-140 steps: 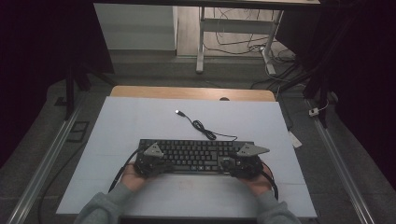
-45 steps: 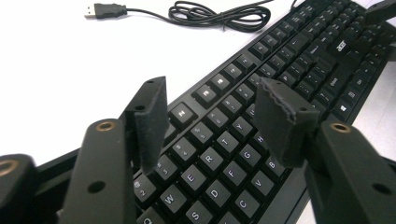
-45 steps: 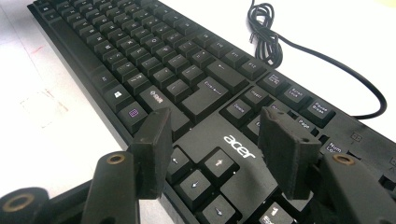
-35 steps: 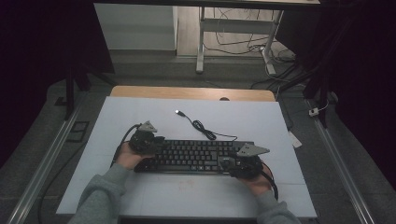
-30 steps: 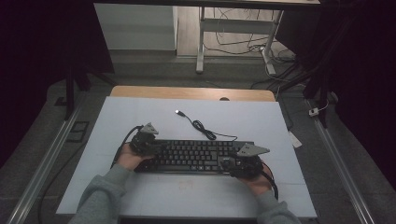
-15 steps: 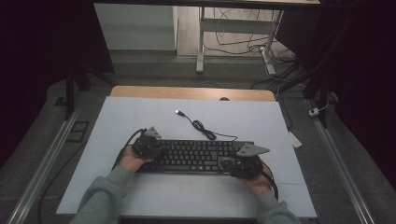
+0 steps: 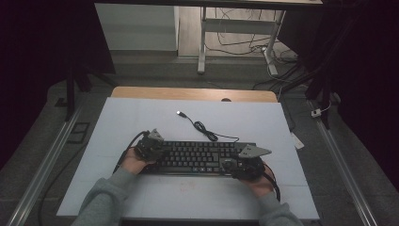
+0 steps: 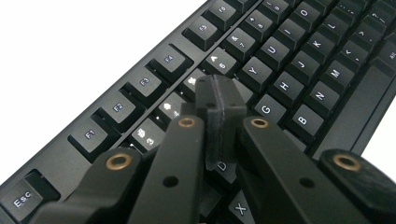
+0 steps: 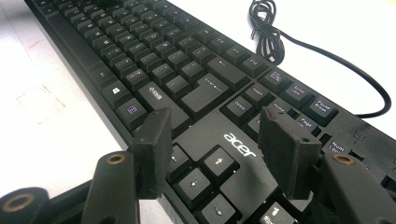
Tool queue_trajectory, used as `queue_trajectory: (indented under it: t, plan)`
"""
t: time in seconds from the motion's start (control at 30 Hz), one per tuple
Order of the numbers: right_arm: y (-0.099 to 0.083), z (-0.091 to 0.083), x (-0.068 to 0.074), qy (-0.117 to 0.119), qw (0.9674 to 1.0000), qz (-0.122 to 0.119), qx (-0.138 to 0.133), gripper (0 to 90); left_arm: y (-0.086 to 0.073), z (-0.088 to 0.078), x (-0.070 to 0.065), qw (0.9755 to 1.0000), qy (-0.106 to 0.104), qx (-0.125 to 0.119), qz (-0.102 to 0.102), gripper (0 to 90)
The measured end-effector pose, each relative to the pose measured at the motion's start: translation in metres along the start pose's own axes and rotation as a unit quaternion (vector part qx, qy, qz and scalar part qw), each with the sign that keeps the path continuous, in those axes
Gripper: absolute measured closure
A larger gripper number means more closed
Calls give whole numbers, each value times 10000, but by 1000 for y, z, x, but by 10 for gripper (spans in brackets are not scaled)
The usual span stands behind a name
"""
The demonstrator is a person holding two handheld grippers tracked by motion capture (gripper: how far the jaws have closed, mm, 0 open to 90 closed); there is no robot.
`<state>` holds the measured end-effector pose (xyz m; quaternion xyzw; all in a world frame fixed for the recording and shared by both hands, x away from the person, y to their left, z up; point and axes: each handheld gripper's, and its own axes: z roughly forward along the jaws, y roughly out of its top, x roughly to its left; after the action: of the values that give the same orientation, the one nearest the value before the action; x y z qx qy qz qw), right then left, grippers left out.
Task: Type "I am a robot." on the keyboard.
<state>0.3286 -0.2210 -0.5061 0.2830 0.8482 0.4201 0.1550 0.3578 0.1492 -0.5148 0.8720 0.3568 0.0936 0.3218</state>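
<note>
A black Acer keyboard (image 7: 200,157) lies across the white table top (image 7: 141,113). Its cable (image 7: 207,132) curls toward the far side and ends in a USB plug (image 7: 179,113). My left gripper (image 7: 155,148) is over the keyboard's left end. In the left gripper view it (image 8: 219,105) is shut with nothing in it, its tips low over the keys (image 8: 275,60) near the number row. My right gripper (image 7: 233,165) is at the keyboard's right end. There it (image 9: 212,133) stands open above the arrow keys (image 9: 205,170) and the logo.
The bare wooden table edge (image 7: 193,93) runs along the far side. A white tag (image 7: 298,140) lies off the table's right edge. Metal rails (image 7: 42,165) flank the table on the floor. A desk frame (image 7: 202,42) and loose cables stand beyond.
My left gripper has come down from behind the keyboard's far left corner onto its left end. The right gripper has stayed at the right end.
</note>
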Motion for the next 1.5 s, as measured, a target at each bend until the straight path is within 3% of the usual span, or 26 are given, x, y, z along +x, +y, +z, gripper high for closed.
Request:
queue_trajectory:
  t: [0.43, 0.63, 0.77, 0.97, 1.17, 1.5]
  plan:
    - [0, 0, 0, 10, 10000, 1, -46, 453, -1, -19, -3, 9992, -102, -373, -62, 885]
    - [0, 0, 0, 9, 10000, -18, -69, 454, -7, -31, -6, 9983, -163, -559, -98, 740]
    - [0, 0, 1, 22, 10000, -16, -93, 454, -14, -38, -10, 9976, -71, -654, -214, 574]
    - [1, -1, 1, 37, 9999, -54, -114, 454, -29, -46, -13, 9963, -43, -744, -426, 441]
    - [1, -1, 2, 53, 9999, -54, -131, 453, -41, -52, -16, 9954, -10, -786, -542, 392]
    - [2, 0, 3, 81, 9998, -93, -145, 453, -46, -55, -17, 9951, 70, -809, -570, 352]
